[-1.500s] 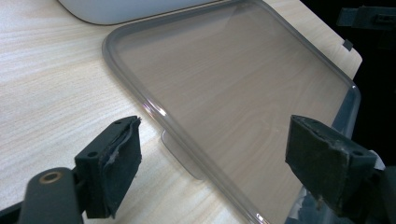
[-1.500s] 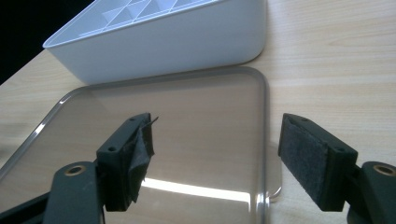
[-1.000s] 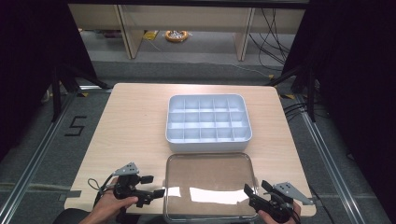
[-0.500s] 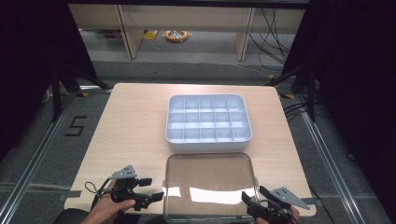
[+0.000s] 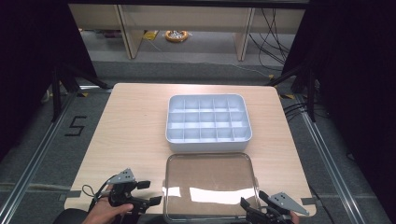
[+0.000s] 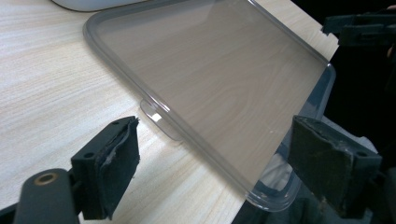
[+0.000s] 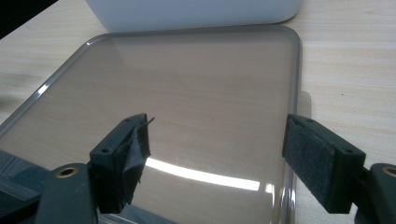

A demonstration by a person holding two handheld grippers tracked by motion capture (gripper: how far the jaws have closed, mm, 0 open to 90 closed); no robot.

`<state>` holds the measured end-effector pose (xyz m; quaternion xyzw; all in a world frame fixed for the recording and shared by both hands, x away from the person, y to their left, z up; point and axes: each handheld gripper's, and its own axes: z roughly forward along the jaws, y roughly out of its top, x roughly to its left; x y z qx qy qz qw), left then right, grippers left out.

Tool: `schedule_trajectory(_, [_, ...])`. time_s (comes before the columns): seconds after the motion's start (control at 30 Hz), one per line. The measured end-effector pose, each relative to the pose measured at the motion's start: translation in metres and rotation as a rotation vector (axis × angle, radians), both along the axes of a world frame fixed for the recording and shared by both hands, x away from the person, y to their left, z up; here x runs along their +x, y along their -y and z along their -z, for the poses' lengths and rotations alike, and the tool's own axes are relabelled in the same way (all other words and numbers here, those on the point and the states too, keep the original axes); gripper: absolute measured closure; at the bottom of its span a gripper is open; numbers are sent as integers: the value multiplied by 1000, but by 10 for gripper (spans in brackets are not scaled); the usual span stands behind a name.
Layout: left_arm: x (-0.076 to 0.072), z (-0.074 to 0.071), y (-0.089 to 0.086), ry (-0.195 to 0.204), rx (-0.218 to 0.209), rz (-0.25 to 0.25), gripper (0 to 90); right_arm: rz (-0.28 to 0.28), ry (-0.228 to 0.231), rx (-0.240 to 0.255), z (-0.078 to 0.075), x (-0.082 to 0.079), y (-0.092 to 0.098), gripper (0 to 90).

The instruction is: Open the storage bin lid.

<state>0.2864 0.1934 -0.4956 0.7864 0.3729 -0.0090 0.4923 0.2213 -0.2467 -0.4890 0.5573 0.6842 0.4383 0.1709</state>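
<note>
A clear plastic lid [image 5: 210, 186] lies flat on the table's near side, its near corner hanging past the edge. Behind it stands a white compartment tray [image 5: 208, 122]. My left gripper [image 5: 150, 192] sits at the lid's left edge, open; in the left gripper view its pads [image 6: 112, 168] straddle the lid's [image 6: 210, 70] near edge without touching it. My right gripper [image 5: 252, 201] hovers at the lid's near right corner, open. Its jaws have just been opening, and in the right gripper view the lid [image 7: 187, 84] shows beyond its fingers [image 7: 313, 158], which press on nothing.
The wooden table [image 5: 130, 121] has bare room to the left, right and behind the tray. A small tab [image 6: 156, 114] sticks out of the lid's left rim. Beyond the table are dark floor, cables and shelving legs.
The right gripper has slid slightly toward the table's near edge and its jaws stand a little wider. The left gripper has barely shifted. The lid and tray have not moved.
</note>
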Motion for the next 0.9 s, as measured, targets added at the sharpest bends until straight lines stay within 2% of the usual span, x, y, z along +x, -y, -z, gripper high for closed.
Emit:
schedule_trajectory(0.03, [-1, 0, 0, 4, -4, 3, 162, -7, 16, -20, 0, 0, 1, 239])
schedule_trajectory(0.07, [-1, 0, 0, 10, 3, 11, 163, 5, 0, -5, 0, -2, -1, 237])
schedule_trajectory(0.1, [-2, 0, 0, 15, 2, 9, 164, -24, 31, 0, 3, 0, 0, 234])
schedule_trajectory(0.2, [-4, 0, -1, 20, 17, 18, 166, -28, 21, -18, 3, -3, -1, 227])
schedule_trajectory(0.27, [-7, 0, -1, 20, 8, 4, 167, -33, 14, -31, 3, -6, -4, 224])
schedule_trajectory(0.3, [-7, 0, -2, 17, 10, 18, 167, -41, 27, -72, 3, -7, -3, 222])
schedule_trajectory(0.33, [-8, 0, -2, 19, 3, 8, 167, -43, 23, -32, 5, -8, -6, 222])
schedule_trajectory(0.4, [-10, 0, -3, 14, 1, 8, 168, -45, 14, -70, 2, -11, -6, 220])
schedule_trajectory(0.43, [-11, 0, -4, 11, 4, 3, 168, -39, 33, -71, 3, -11, -6, 220])
schedule_trajectory(0.47, [-12, 0, -4, 7, 12, 11, 169, -43, 25, -55, 4, -12, -6, 219])
schedule_trajectory(0.5, [-14, 1, -3, -1, 0, -9, 169, -38, 7, -53, 3, -13, -7, 219])
schedule_trajectory(0.53, [-14, 1, -4, 9, 4, 2, 169, -54, 22, -64, 4, -13, -5, 219])
schedule_trajectory(0.67, [-15, 1, -5, 5, 9, 9, 170, -45, 24, -66, 4, -13, -6, 220])
schedule_trajectory(0.7, [-15, 2, -5, 5, 10, 3, 170, -55, 8, -45, 4, -13, -6, 220])
schedule_trajectory(0.73, [-15, 2, -5, 5, 10, 1, 171, -54, 4, -51, 5, -12, -6, 220])
schedule_trajectory(0.87, [-14, 2, -5, 1, 10, -3, 172, -56, 9, -45, 6, -11, -6, 220])
schedule_trajectory(0.9, [-14, 2, -5, 0, 13, 2, 172, -60, 22, -32, 7, -10, -5, 221])
